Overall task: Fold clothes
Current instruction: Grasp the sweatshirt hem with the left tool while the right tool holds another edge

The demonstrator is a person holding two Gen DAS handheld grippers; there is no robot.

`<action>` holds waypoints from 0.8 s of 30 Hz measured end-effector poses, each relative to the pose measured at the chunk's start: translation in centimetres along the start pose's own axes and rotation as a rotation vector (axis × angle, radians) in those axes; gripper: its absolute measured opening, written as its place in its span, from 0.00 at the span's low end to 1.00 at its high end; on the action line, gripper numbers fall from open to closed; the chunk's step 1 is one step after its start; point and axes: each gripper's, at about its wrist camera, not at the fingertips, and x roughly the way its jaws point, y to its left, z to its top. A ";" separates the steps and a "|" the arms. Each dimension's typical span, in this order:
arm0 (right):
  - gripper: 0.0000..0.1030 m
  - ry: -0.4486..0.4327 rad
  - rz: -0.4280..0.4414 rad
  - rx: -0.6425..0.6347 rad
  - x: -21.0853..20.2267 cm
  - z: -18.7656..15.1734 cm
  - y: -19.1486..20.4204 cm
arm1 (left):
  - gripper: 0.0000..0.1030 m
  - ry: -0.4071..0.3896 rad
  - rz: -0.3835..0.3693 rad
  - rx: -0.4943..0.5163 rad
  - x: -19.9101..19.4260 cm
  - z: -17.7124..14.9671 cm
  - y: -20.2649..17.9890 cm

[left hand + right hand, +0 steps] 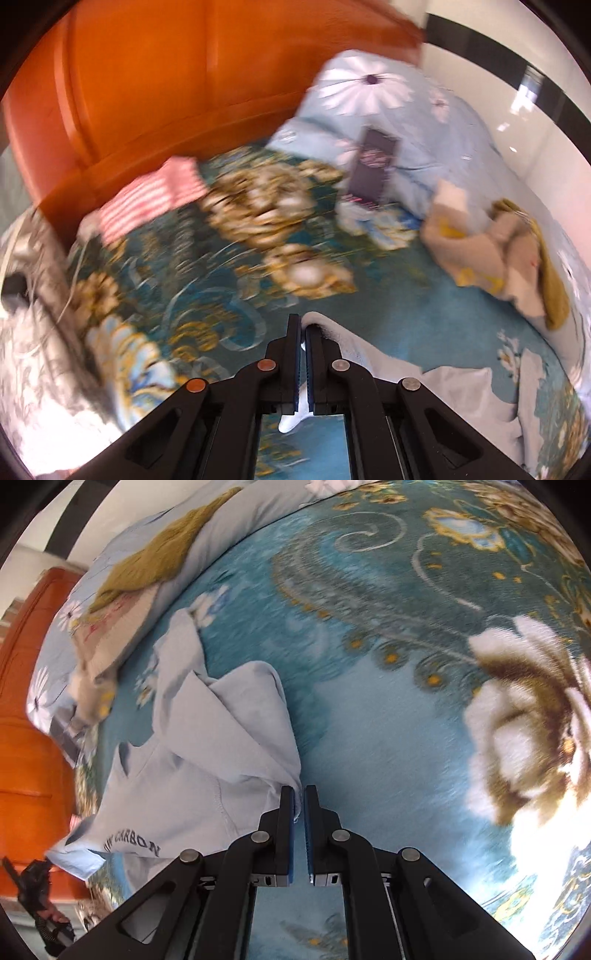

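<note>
Both wrist cameras ride low over the floral bedspread (207,258). Left faces the orange headboard (147,74) at 11 o'clock; right sees it at 9. Both share the pale-blue shirt (207,746).

home bedroom | floral blanket (229,236) on bed | wooden headboard (147,92) | daisy-print quilt (369,96)

Left gripper (303,325) at lower centre of frame, jaws pinched nearly together on pale blue shirt (461,391) fabric. Right gripper (298,794) likewise lower centre, jaws nearly closed on a shirt corner.
</note>
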 end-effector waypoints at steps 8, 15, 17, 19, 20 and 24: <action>0.05 0.035 -0.015 -0.125 -0.1 -1.3 3.3 | 0.03 0.087 0.137 -0.124 2.7 -2.9 8.1; 0.37 -0.023 -0.021 -0.323 -1.4 0.0 8.3 | 0.03 0.138 0.118 -0.139 4.3 -3.8 9.5; 0.45 -0.017 0.019 -0.358 -0.1 0.5 9.8 | 0.03 0.141 0.086 -0.105 3.9 -3.9 8.3; 0.47 -0.016 0.046 -0.378 1.5 1.2 11.5 | 0.03 0.159 0.033 -0.090 3.5 -3.9 7.6; 0.50 -0.012 0.048 -0.382 2.5 1.5 12.2 | 0.04 0.173 0.005 -0.082 3.3 -3.9 7.2; 0.55 0.039 0.052 -0.417 5.9 1.8 14.0 | 0.29 0.172 -0.015 0.020 1.5 -4.2 5.7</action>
